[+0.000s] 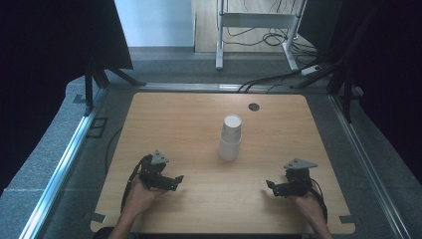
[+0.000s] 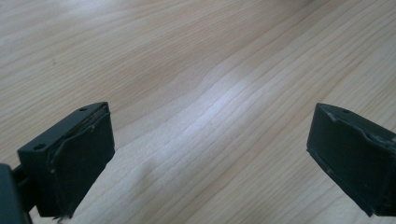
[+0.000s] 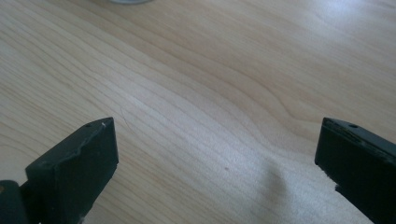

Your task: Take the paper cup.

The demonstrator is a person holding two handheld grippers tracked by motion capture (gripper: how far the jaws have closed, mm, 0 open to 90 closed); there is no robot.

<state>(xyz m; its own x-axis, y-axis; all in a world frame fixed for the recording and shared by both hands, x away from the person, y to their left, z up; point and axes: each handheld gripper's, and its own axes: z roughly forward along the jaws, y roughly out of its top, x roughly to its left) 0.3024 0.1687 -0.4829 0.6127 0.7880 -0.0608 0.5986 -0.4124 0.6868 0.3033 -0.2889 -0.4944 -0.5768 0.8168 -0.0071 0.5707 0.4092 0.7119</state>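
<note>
White paper cups stand stacked upright mid-table, ahead of both my claws and between them — long axis vertical. My left claw and right claw rest low over the pale wood table, about equally far from the stack. Both are spread wide, holding nothing — bare wood lies between the jaws.

counter: light wood, rounded corners | on it: white paper cup stack, upright, near the middle | dark round cap at far edge
</note>
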